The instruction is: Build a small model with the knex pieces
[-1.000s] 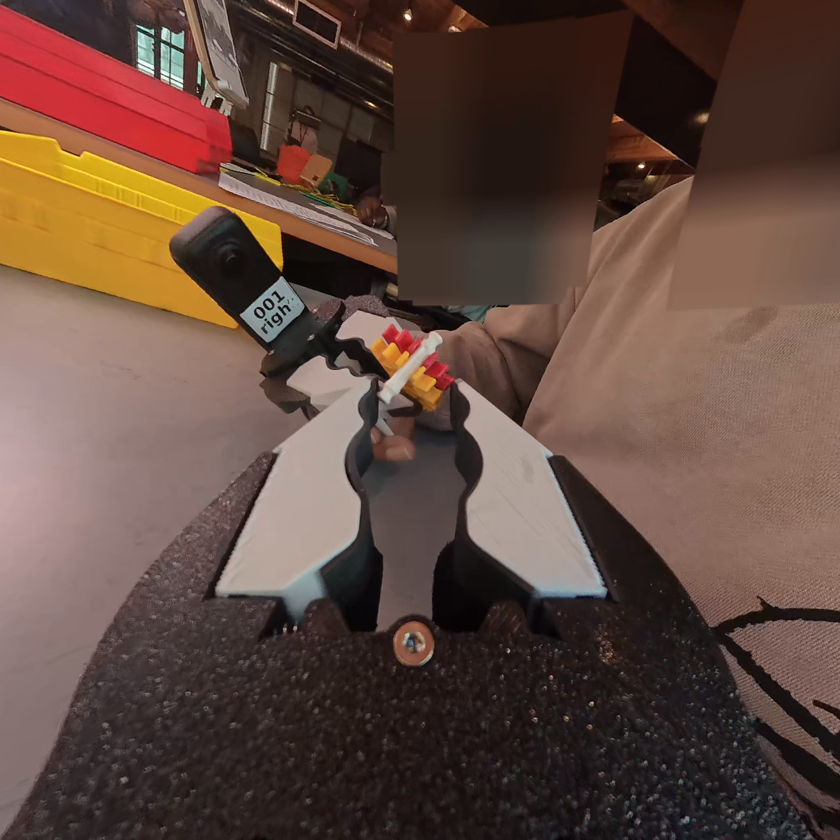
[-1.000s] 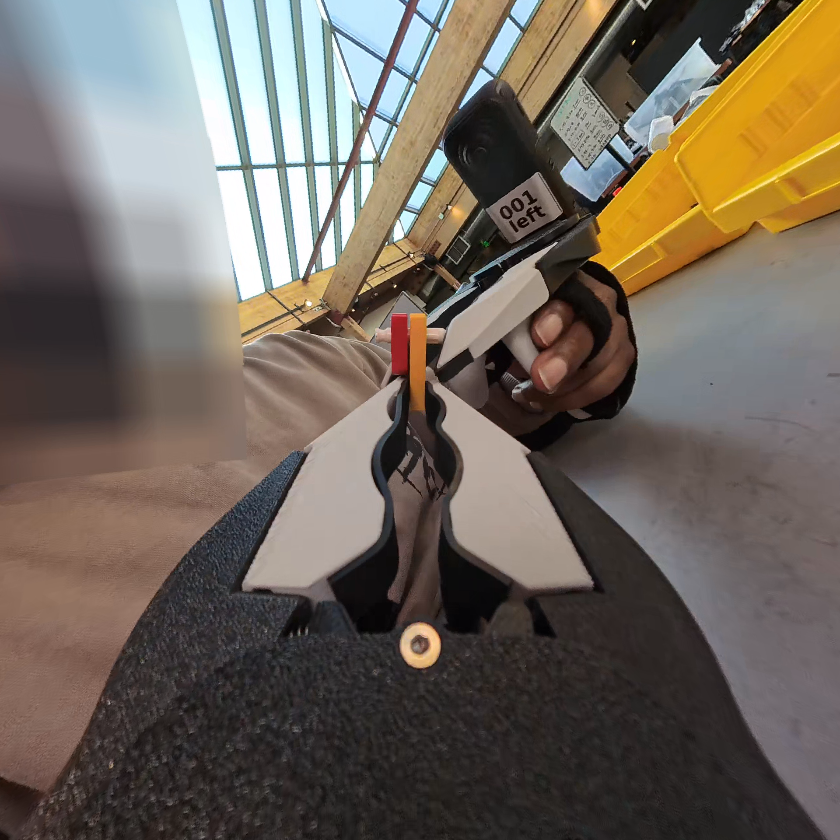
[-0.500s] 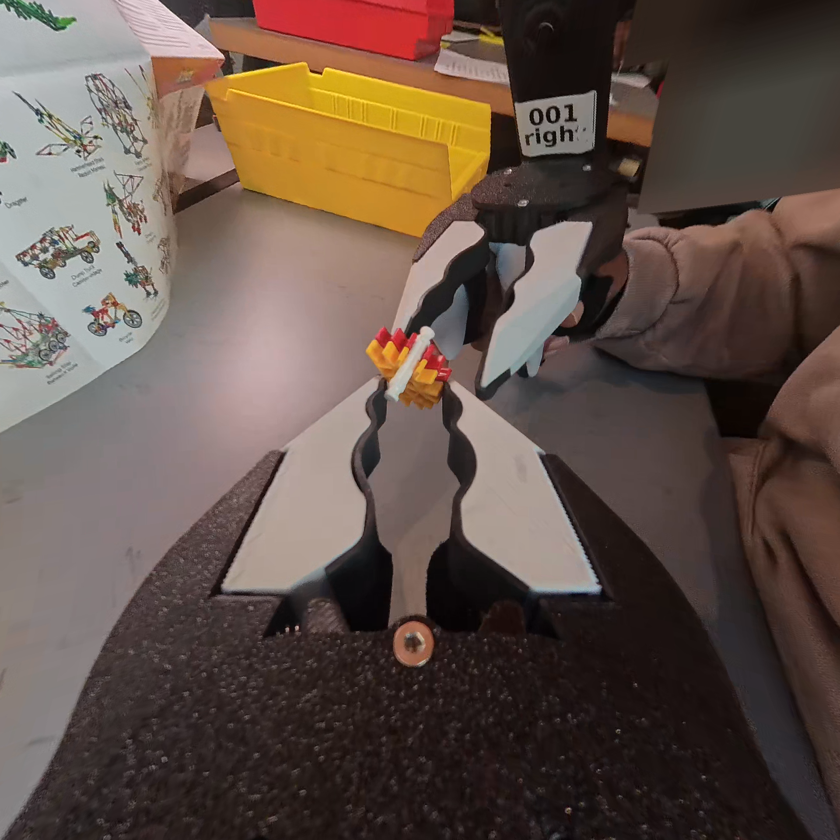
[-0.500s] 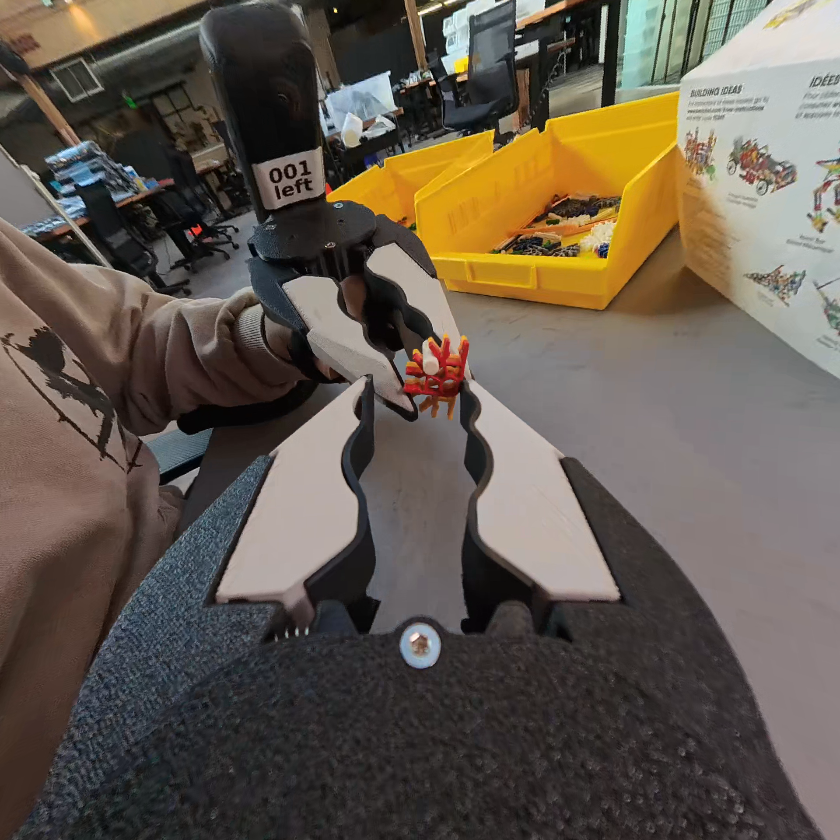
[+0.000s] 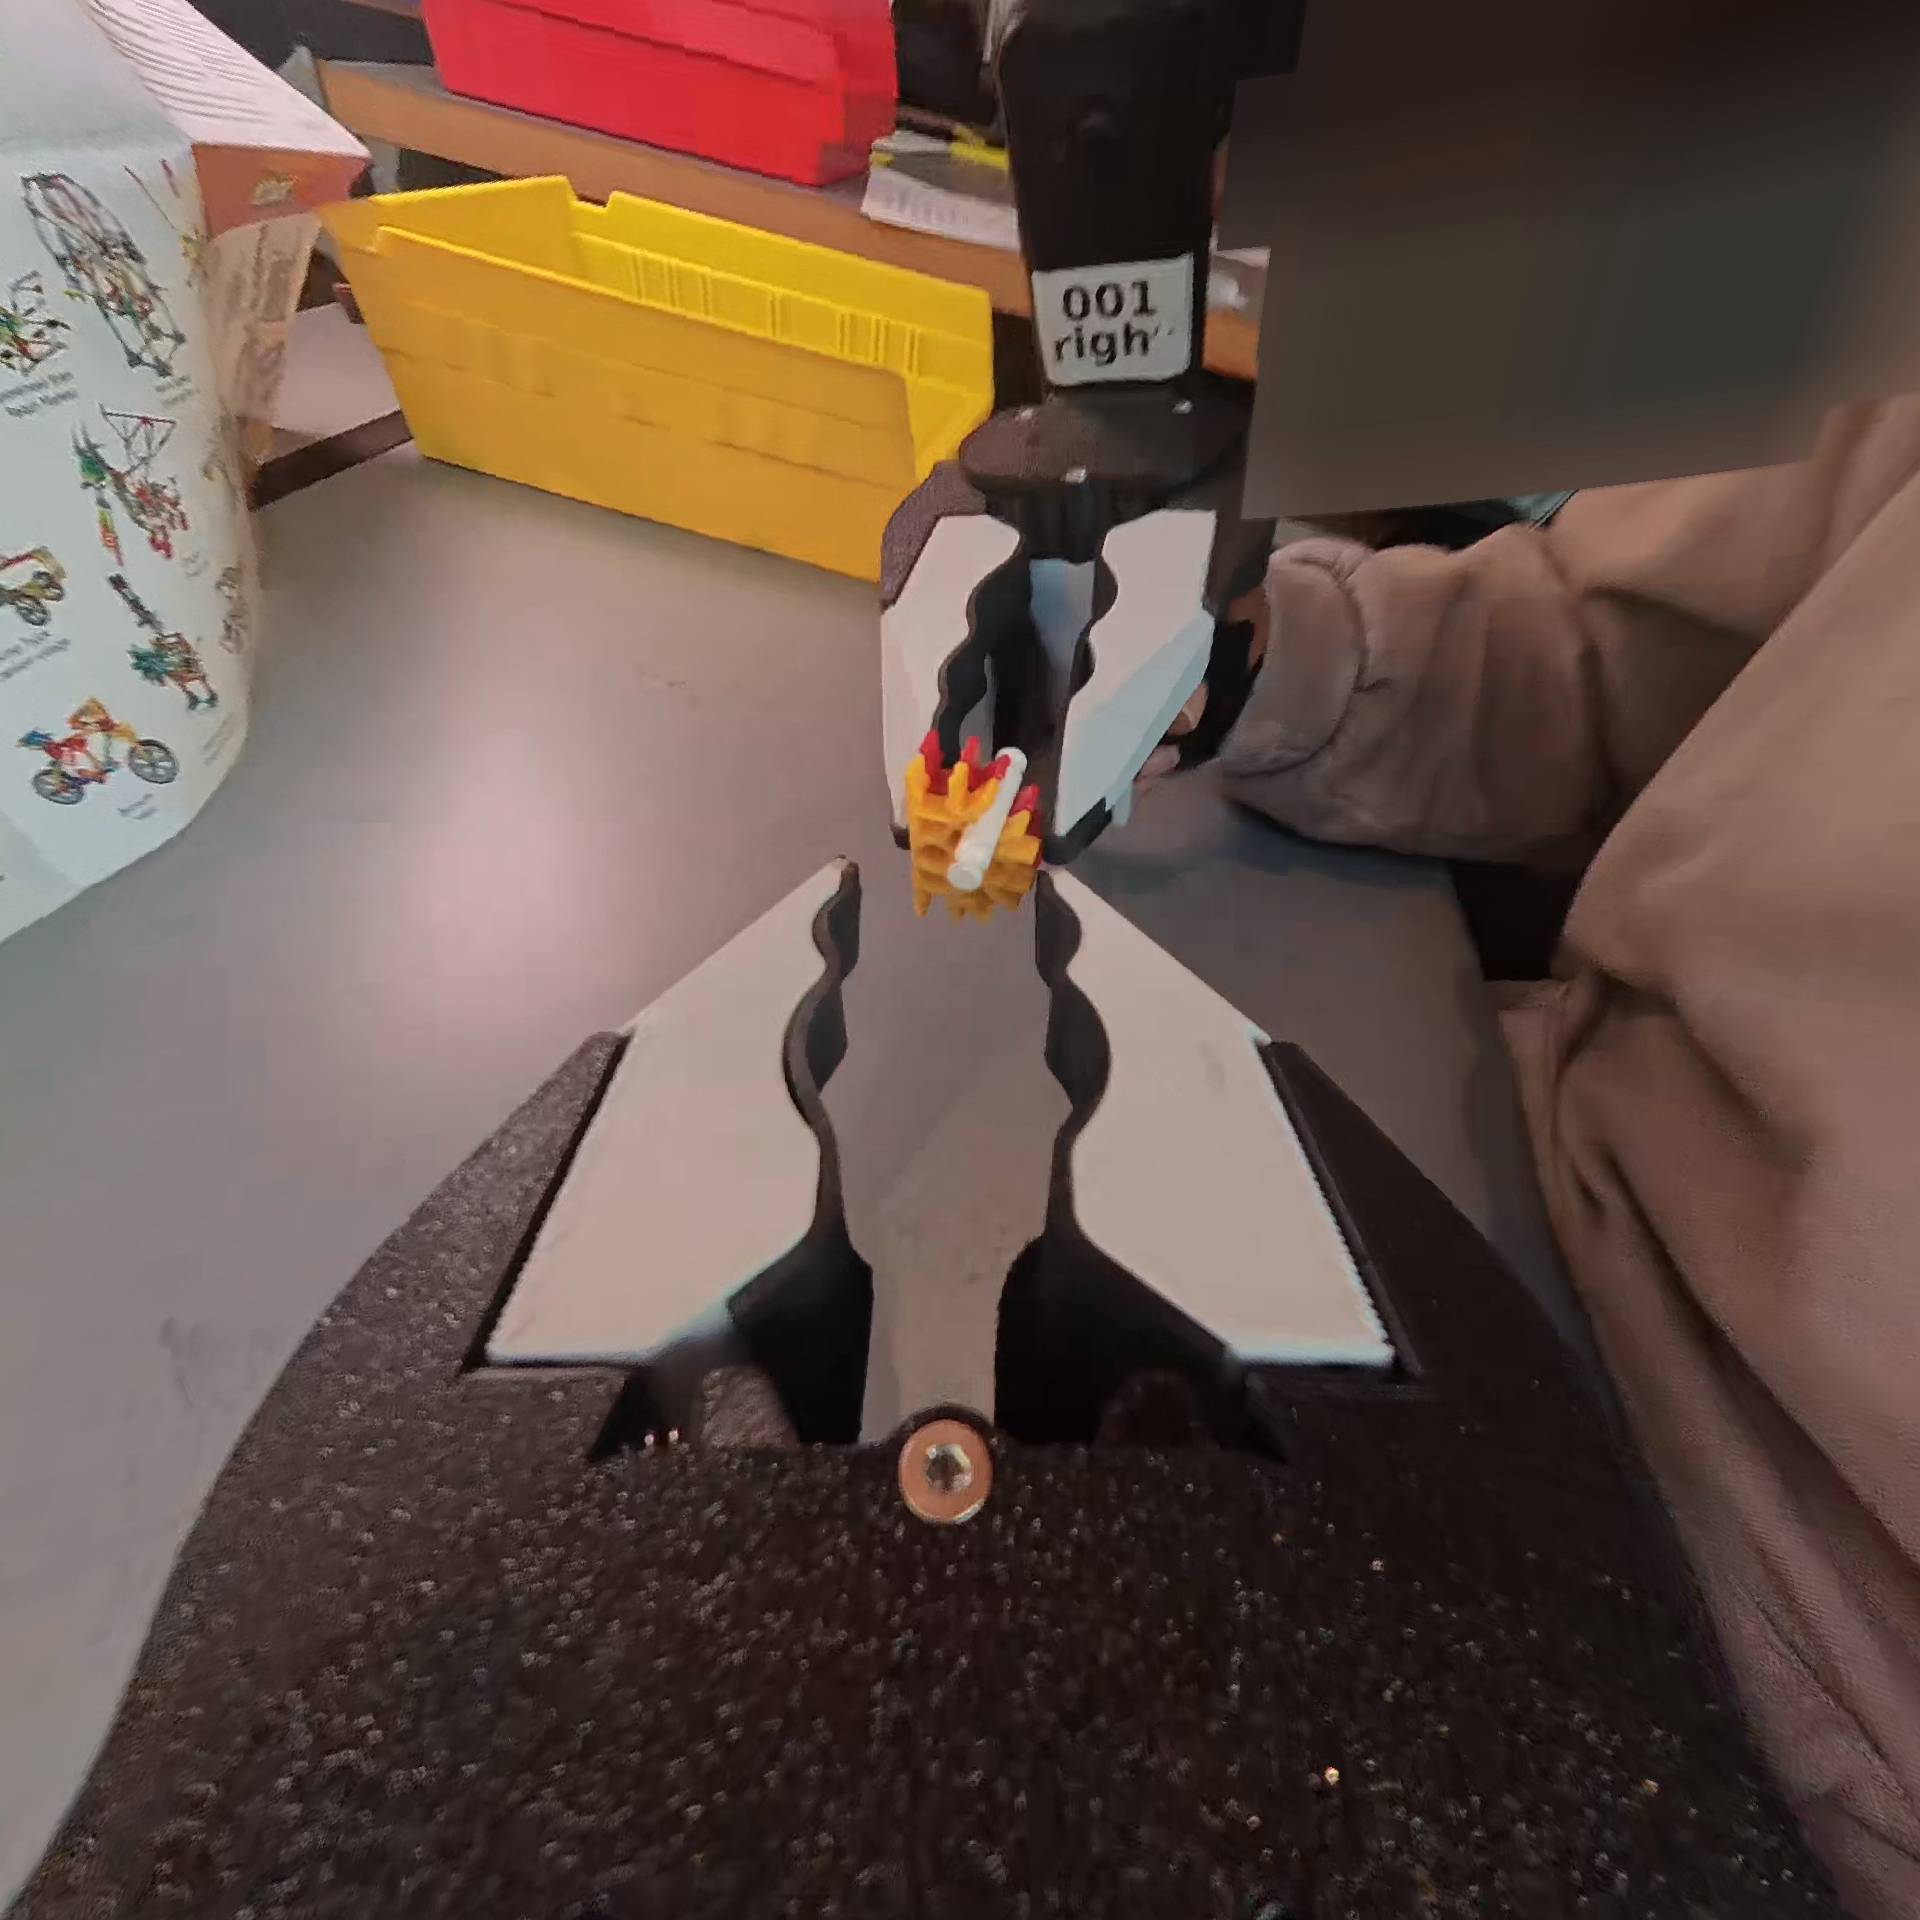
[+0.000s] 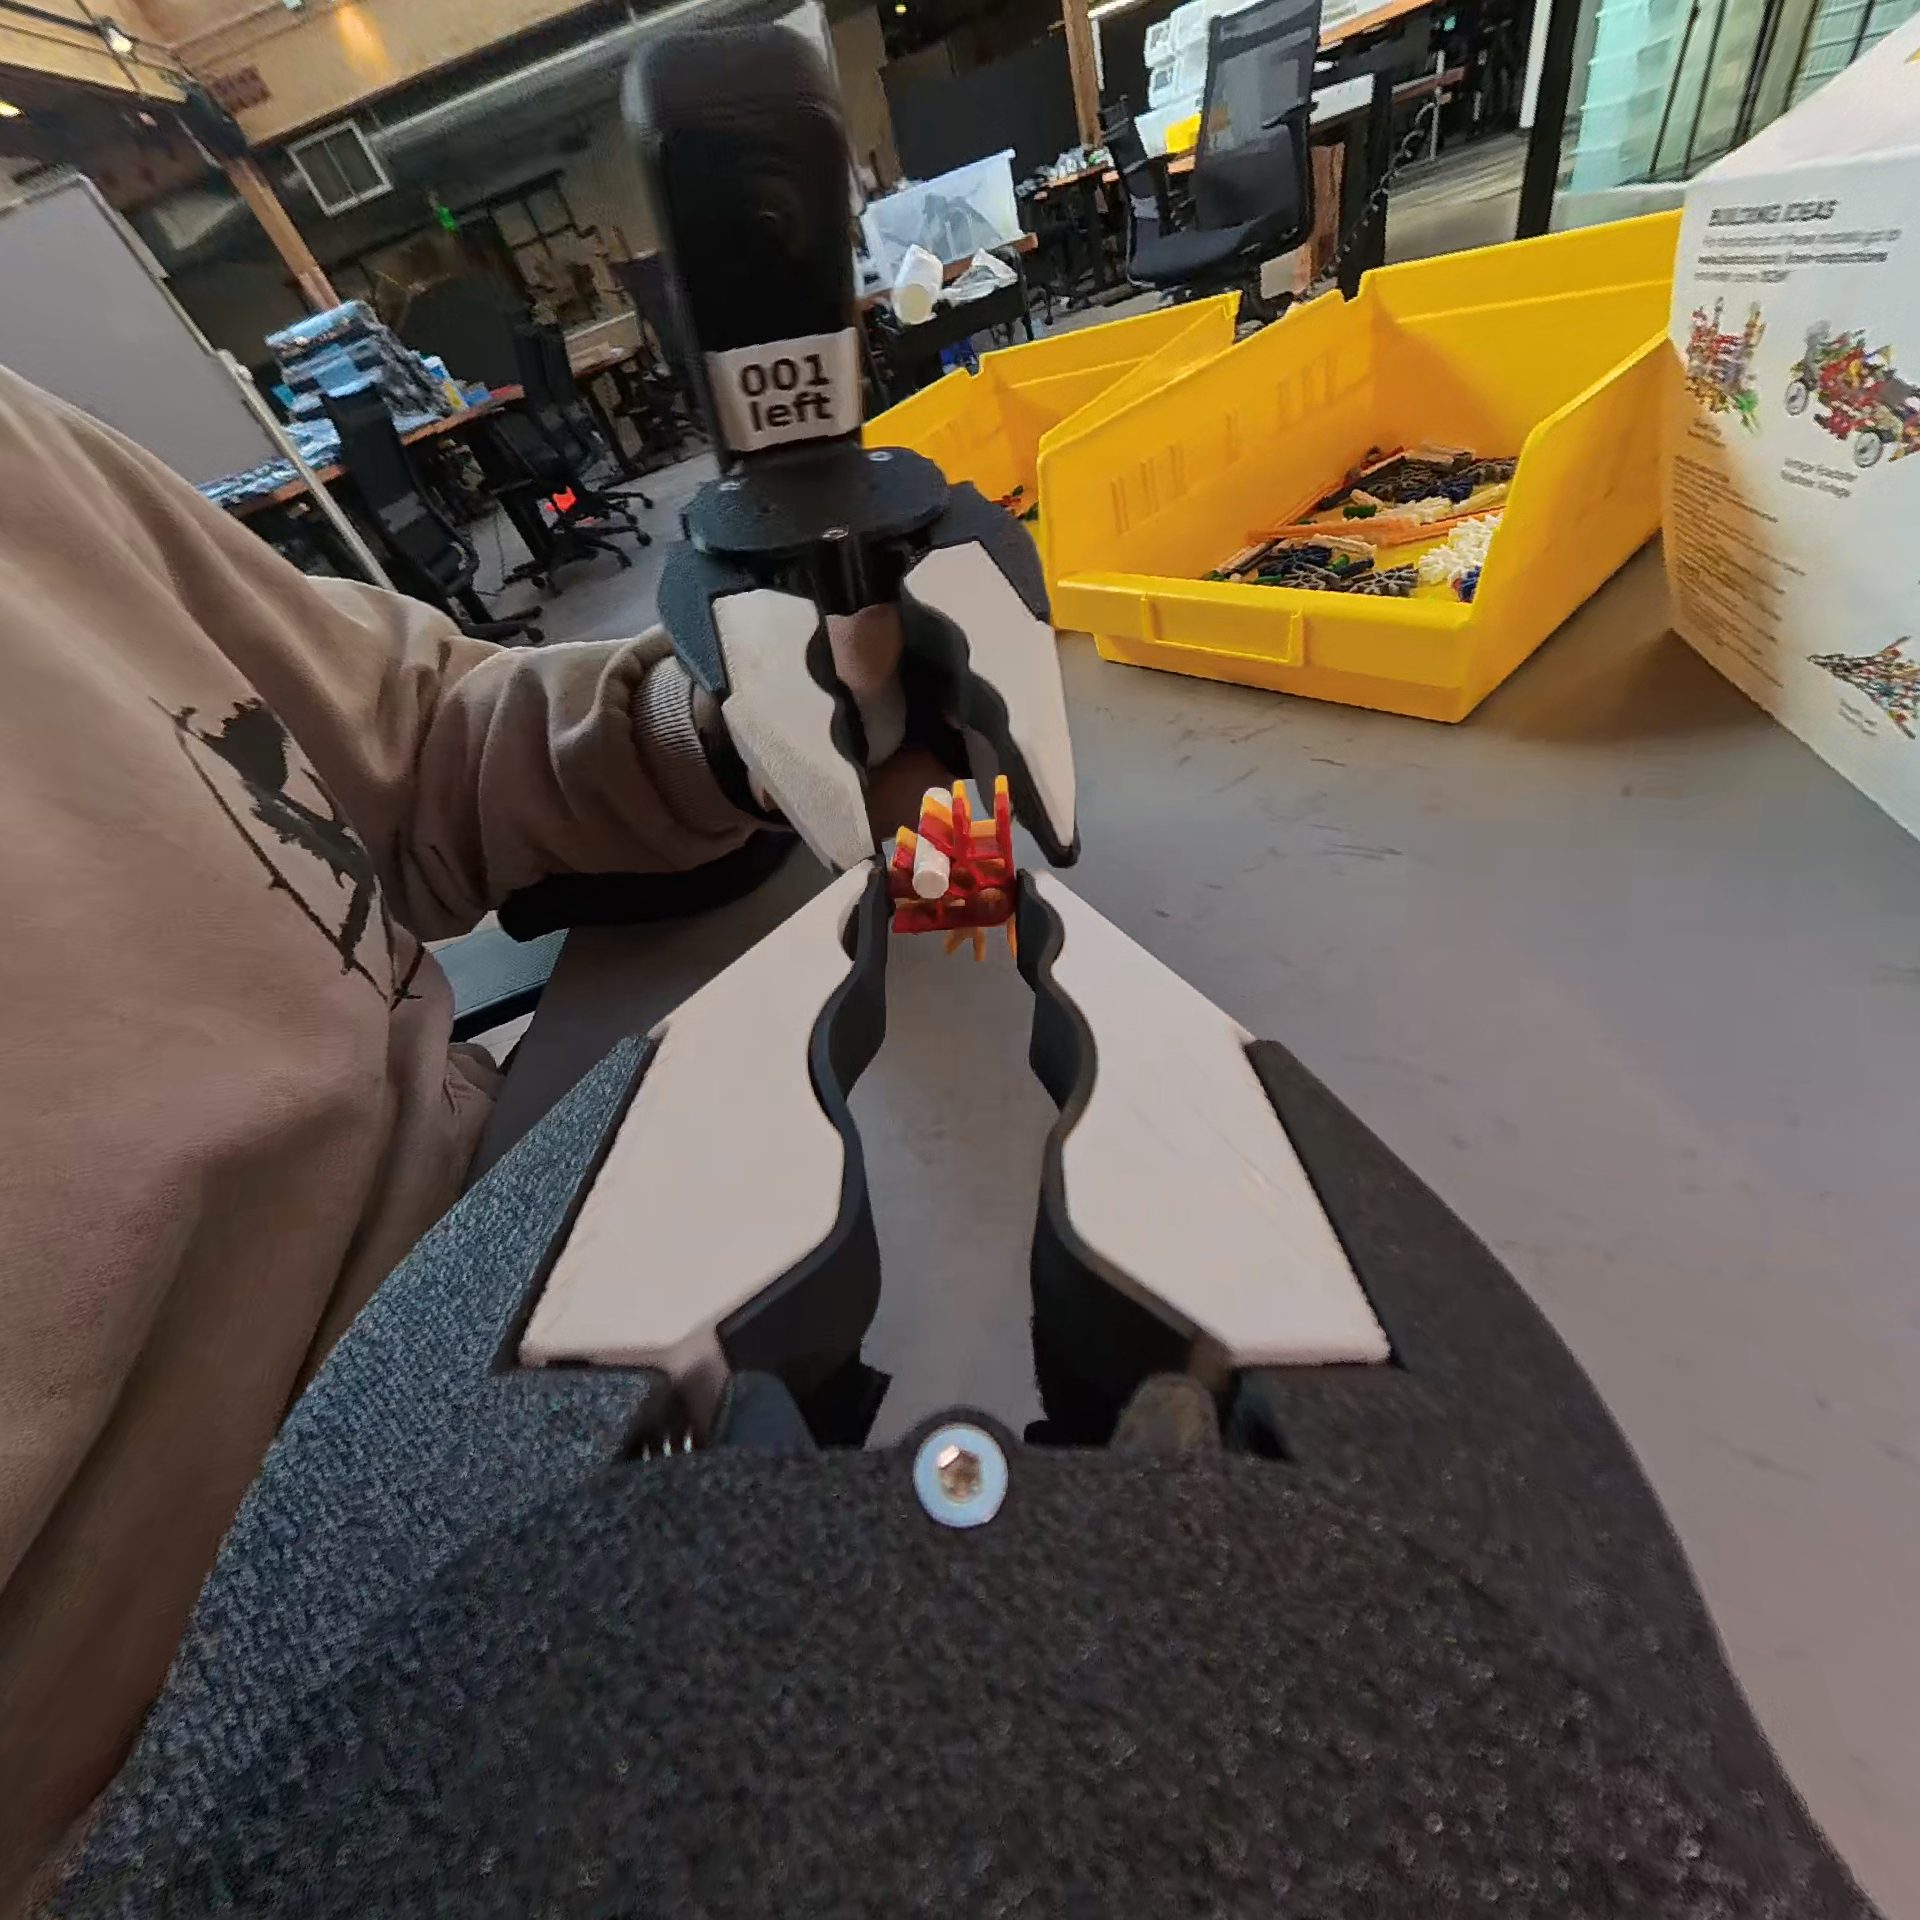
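1. Left wrist view: the left gripper [image 5: 943, 878] is spread open and holds nothing. One tip stands clear of the connector stack [image 5: 961, 847], the other just beside it. The stack, yellow and red with a white rod [image 5: 987, 810] through it, hangs above the desk [image 5: 468, 727] between the tips of the right gripper [image 5: 987, 831], which reaches in from above. A yellow bin [image 5: 665, 395] and a printed box [image 5: 104, 468] stand behind.
2. Right wrist view: the right gripper [image 6: 951, 899] is closed narrowly on the stack [image 6: 961, 873], both tips against it. The left gripper [image 6: 951, 852] straddles it loosely.
3. Risk: the hold is at the very tips on spiky plastic. A nudge from the open gripper could twist the stack loose or push the rod out.
4. Only the right view shows the loose parts [image 6: 1371, 520] in a bin. Only the left view shows the open gap beside the stack.
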The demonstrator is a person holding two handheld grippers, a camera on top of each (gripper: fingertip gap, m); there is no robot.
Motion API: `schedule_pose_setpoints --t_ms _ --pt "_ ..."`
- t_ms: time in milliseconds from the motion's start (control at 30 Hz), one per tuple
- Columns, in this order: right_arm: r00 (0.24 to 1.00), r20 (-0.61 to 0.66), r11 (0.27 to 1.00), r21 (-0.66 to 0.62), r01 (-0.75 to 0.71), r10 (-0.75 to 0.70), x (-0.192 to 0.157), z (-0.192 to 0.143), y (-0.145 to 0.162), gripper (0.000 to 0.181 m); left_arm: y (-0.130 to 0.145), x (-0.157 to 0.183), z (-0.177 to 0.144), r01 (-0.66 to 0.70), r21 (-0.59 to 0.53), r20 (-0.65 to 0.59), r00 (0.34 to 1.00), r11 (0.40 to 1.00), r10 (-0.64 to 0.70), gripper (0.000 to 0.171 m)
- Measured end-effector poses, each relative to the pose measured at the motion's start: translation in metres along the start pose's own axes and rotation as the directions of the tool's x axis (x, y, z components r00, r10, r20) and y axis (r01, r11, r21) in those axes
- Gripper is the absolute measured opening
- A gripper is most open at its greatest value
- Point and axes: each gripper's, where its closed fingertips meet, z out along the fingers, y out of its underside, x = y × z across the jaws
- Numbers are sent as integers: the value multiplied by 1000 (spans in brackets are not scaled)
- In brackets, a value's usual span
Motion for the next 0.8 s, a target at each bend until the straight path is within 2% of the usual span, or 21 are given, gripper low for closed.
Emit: schedule_pose_setpoints --t_ms 100,300,567,800 --pt "997 74 1000 24 -5 4 -11 0 -2 21 -8 11 -4 121 60 -144 983 991 -112 39" --pt "983 183 999 39 7 -14 -31 -3 -4 21 -18 35 -8 254 97 -373 906 962 -202 40" --pt "983 146 994 -4 113 -111 -33 1 4 21 -11 31 -1 263 69 -335 915 962 -226 30" --pt "981 95 984 -46 173 -168 -26 1 8 21 -6 25 0 181 31 -251 953 983 -168 26"
